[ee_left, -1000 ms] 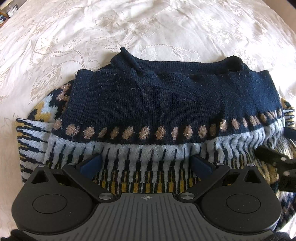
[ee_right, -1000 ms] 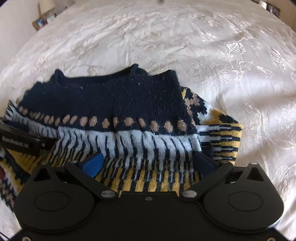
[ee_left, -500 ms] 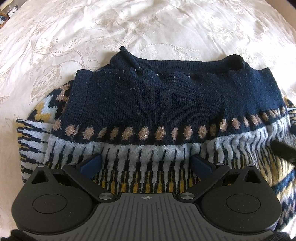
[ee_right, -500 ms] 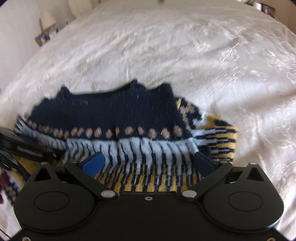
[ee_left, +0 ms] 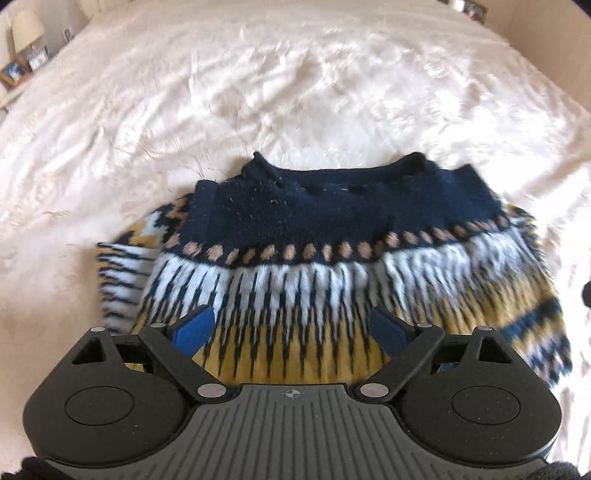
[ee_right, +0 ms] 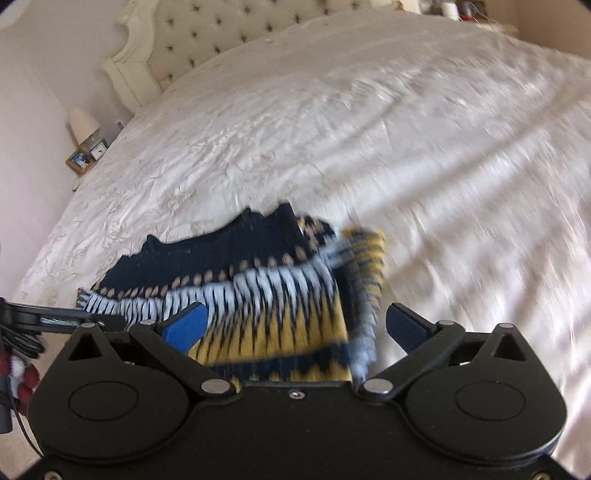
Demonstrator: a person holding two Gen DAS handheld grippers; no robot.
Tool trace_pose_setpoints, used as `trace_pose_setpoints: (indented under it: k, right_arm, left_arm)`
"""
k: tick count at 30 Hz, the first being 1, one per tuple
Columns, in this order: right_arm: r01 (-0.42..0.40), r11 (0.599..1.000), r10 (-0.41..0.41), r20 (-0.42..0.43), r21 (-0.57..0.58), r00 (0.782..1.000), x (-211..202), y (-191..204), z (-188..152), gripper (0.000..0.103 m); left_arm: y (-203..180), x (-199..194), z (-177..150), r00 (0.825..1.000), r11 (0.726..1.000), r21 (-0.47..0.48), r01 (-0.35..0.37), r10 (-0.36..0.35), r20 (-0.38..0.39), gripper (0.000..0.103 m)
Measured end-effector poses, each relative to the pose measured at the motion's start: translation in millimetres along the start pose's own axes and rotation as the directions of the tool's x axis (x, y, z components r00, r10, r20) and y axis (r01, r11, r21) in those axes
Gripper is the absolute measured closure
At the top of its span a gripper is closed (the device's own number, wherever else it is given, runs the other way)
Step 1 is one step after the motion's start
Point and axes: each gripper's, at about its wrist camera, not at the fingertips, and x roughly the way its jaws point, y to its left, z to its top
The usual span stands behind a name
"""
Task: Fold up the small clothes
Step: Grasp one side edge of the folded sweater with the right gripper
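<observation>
Folded sweater point(ee_left: 332, 266) below open left claw point(ee_left: 291, 328) (blurred, seemingly apart).

Cream bedspread point(ee_right: 369, 129), tufted headboard point(ee_right: 221, 33), bedside lamp point(ee_right: 83, 123), pale wall point(ee_right: 44, 55).

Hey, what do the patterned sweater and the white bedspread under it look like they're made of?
Sweater: looks like a thick wool or wool-blend knit, matte and fuzzy, with woven-in navy, white and mustard bands. Bedspread: apparently a satiny woven fabric with a soft sheen and raised floral embroidery, though motion blur leaves the fibre open.
</observation>
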Motion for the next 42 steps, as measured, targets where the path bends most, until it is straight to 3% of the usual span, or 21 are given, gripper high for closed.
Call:
trace_pose_setpoints:
  k: [9,18,24,32,42]
  right_arm:
    - [0.002,0.996,0.002,-0.033,0.094,0.999,-41,1,-44,0.001]
    - [-0.029,0.990,0.031,-0.014,0.138,0.999,-82,23,-65,0.001]
    - [-0.030,0.991,0.034,-0.025,0.132,0.999,-94,27,-74,0.001]
    - [-0.071,0.987,0.082,-0.076,0.141,0.994,-62,-2,-50,0.001]
    - [-0.158,0.978,0.183,-0.191,0.136,0.964,27,-54,12,0.001]
  left_arm:
    - [-15,-60,-60,0.997,0.997,0.045,0.059,-0.061,0.056,0.011]
    - [-8,-103,-118,0.987,0.989,-0.048,0.137,-0.132,0.090,0.011]
    - [-3,-116,-143,0.986,0.986,-0.079,0.147,-0.140,0.088,0.011]
    - [-4,-117,-147,0.996,0.985,-0.157,0.069,-0.059,0.067,0.011]
    - [-42,-104,-122,0.999,0.962,-0.271,-0.035,0.040,0.013,0.011]
